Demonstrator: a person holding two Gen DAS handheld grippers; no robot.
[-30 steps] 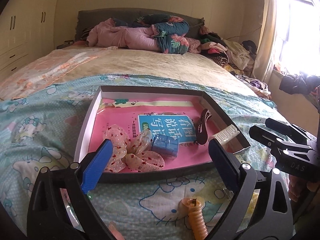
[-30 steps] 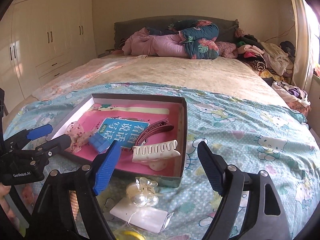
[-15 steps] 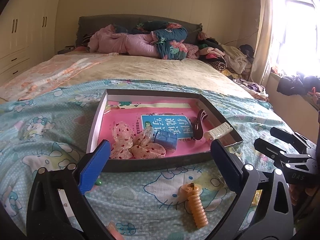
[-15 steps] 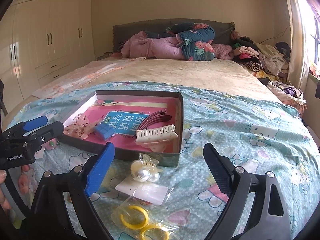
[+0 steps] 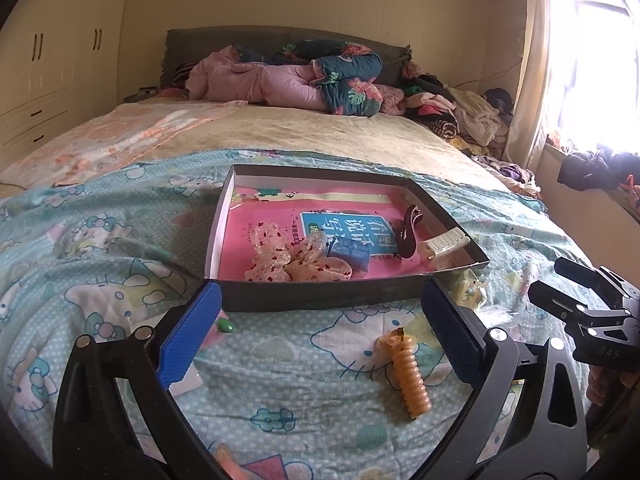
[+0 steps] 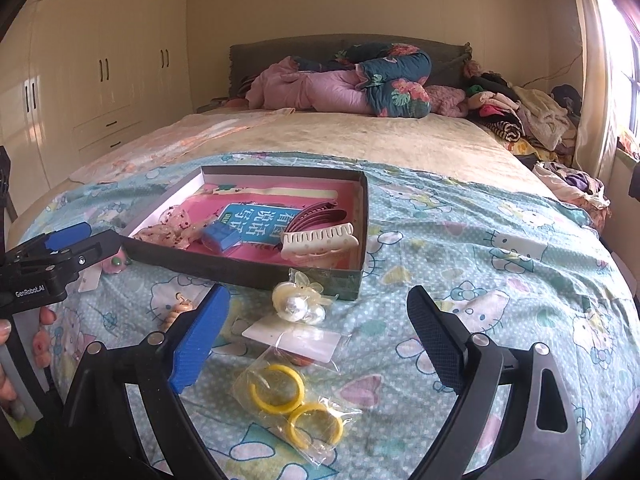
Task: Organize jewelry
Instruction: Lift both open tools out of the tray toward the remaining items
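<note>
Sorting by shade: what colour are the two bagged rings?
Yellow; the bagged rings show best in the right wrist view.

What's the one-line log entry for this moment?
left claw: open, empty | right claw: open, empty | box: holds white hair clip | outside: yellow rings, orange spiral clip

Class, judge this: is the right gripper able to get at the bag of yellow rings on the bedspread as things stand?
Probably yes. The right gripper is open, and the clear bag of yellow rings lies on the bedspread just below its fingers, outside the cardboard box, with nothing covering it.
</note>
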